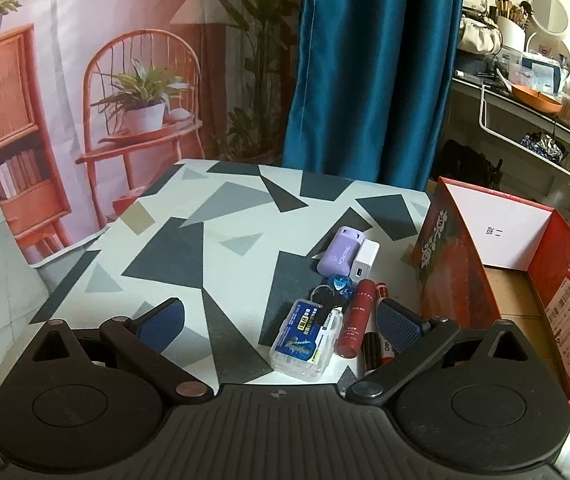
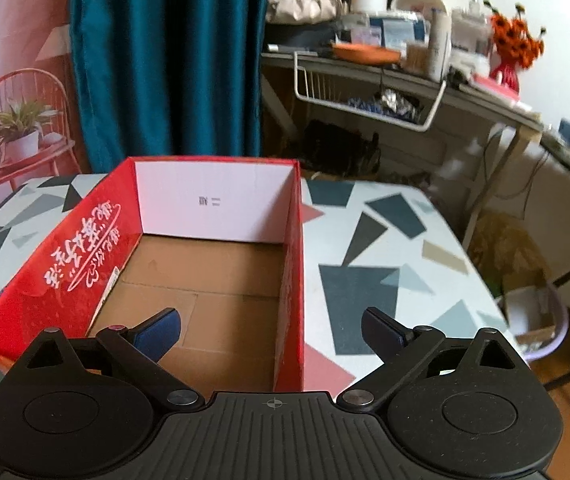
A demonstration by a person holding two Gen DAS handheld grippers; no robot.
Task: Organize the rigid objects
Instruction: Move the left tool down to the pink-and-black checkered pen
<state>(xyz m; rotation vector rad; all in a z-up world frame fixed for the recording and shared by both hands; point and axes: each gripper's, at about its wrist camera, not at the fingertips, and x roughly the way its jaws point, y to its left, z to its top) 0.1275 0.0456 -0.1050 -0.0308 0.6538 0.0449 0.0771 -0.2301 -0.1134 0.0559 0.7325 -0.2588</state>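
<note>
The table [image 1: 213, 216] has grey and black shapes on it; the red box [image 2: 85, 256] sits on it with nothing inside; left of the box lie small things in a bunch: a purple case [image 1: 341, 254], a white plug [image 1: 365, 260], a red tube [image 1: 359, 322], a clear box [image 1: 305, 338], red pens [image 1: 381, 346]; the left gripper [image 1: 281, 320] is wide open above them, holding nothing; the right gripper [image 2: 271, 332] is wide open over the box, holding nothing.
</note>
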